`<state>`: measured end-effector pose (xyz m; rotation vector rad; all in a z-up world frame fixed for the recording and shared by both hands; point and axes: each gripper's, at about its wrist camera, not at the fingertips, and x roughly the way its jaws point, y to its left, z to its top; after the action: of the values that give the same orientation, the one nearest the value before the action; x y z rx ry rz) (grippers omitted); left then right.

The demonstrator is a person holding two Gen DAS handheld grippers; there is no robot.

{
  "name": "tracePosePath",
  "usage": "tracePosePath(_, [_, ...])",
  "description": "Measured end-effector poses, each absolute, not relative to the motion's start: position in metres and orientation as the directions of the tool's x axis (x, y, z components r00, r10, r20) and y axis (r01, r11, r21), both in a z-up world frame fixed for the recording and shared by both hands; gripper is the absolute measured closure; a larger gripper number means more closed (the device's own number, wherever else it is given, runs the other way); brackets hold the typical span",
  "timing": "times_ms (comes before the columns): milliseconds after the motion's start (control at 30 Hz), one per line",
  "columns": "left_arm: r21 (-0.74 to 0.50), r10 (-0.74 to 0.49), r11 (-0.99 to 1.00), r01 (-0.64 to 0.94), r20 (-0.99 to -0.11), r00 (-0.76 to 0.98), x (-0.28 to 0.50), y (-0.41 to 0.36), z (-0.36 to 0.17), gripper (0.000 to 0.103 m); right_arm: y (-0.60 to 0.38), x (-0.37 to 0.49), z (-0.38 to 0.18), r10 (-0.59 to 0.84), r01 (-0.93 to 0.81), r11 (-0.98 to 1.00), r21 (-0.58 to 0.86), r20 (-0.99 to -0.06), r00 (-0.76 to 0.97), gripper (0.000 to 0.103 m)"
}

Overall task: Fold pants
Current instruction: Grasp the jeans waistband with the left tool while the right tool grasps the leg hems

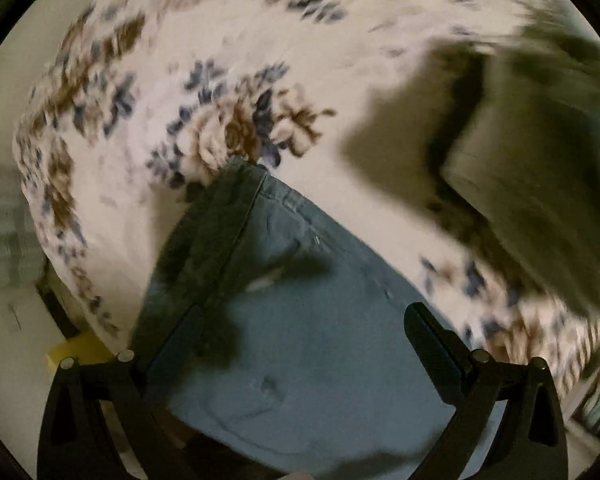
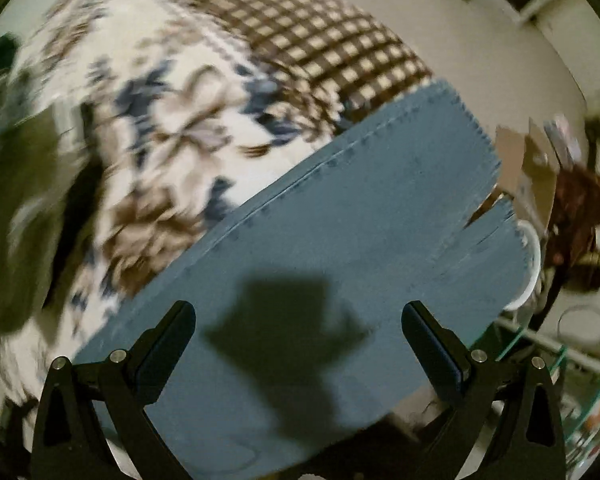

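Note:
Blue-grey pants lie flat on a floral blanket. The left wrist view shows the waistband end (image 1: 236, 216) with its dark band and a pocket seam. The right wrist view shows the two leg ends (image 2: 380, 208) with frayed hems reaching the bed's edge. My left gripper (image 1: 300, 320) is open just above the pants near the waist; its left finger is mostly hidden against the dark waistband. My right gripper (image 2: 300, 312) is open above the legs and casts a shadow (image 2: 288, 320) on them. Neither holds anything.
The floral blanket (image 1: 260, 60) covers the bed. An olive-green garment or cushion (image 1: 540, 160) lies to the right of the waist. A brown checked cloth (image 2: 320, 40) lies beyond the leg ends. Cardboard, a white bowl and a glass shelf (image 2: 540, 344) stand off the bed's edge.

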<state>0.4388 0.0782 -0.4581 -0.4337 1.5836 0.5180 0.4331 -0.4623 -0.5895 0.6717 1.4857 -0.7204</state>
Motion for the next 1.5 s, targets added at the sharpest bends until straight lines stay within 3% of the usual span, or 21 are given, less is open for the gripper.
tracePosePath(200, [0.086,-0.015,0.754,-0.651,-0.989,-0.149,0.474,0.104,-0.544,0.002,-0.510,0.446,-0.658,0.013,0.859,0.509,-0.052,-0.998,-0.069,0.000])
tracePosePath(367, [0.093,-0.001,0.730,-0.677,-0.990,-0.138,0.483,0.104,-0.571,0.014,-0.538,0.456,-0.697,0.029,0.911,0.411,-0.032,-0.998,-0.049,0.000])
tracePosePath(400, [0.090,0.011,0.739,-0.668,-0.993,-0.121,0.484,0.102,-0.570,0.019,-0.542,0.459,-0.706,0.035,0.917,0.397,-0.039,-0.998,-0.058,0.000])
tracePosePath(433, [0.094,0.035,0.748,-0.657,-0.994,-0.103,0.484,0.099,-0.567,0.032,-0.545,0.461,-0.714,0.045,0.923,0.382,-0.047,-0.997,-0.069,0.000])
tracePosePath(467, [0.106,0.060,0.753,-0.649,-0.994,-0.092,0.484,0.096,-0.564,0.053,-0.548,0.462,-0.718,0.056,0.928,0.370,-0.044,-0.996,-0.069,0.000])
tracePosePath(533, [0.125,0.091,0.754,-0.645,-0.992,-0.085,0.479,0.097,-0.558,0.078,-0.551,0.463,-0.726,0.067,0.935,0.352,-0.036,-0.996,-0.064,0.002])
tracePosePath(567, [0.097,0.076,0.749,-0.655,-0.995,-0.060,0.476,0.102,-0.557,0.080,-0.552,0.463,-0.726,0.064,0.936,0.350,-0.035,-0.996,-0.061,0.004])
tracePosePath(667, [0.022,0.044,0.767,-0.641,-0.999,0.018,0.465,0.107,-0.547,0.084,-0.553,0.459,-0.721,0.046,0.926,0.377,-0.030,-0.998,-0.051,0.031])
tracePosePath(733, [-0.014,0.032,0.782,-0.623,-0.997,0.063,0.457,0.109,-0.537,0.085,-0.551,0.455,-0.714,0.047,0.917,0.399,-0.010,-0.998,-0.032,0.067])
tracePosePath(800, [-0.055,0.014,0.780,-0.624,-0.994,0.104,0.449,0.115,-0.524,0.086,-0.552,0.451,-0.705,0.070,0.908,0.419,0.035,-0.998,0.006,0.087])
tracePosePath(1033, [-0.206,-0.070,0.774,-0.598,-0.968,0.243,0.388,0.140,-0.457,0.087,-0.535,0.418,-0.646,0.039,0.860,0.500,0.097,-0.995,0.090,0.095])
tracePosePath(1267, [-0.281,-0.132,0.741,-0.610,-0.951,0.279,0.305,0.180,-0.456,0.088,-0.532,0.311,-0.602,0.066,0.837,0.518,0.176,-0.984,0.166,0.095])
tracePosePath(1500, [-0.212,-0.139,0.709,-0.672,-0.977,0.162,0.194,0.198,-0.509,0.088,-0.520,0.212,-0.633,0.085,0.808,0.574,0.133,-0.991,0.104,0.095])
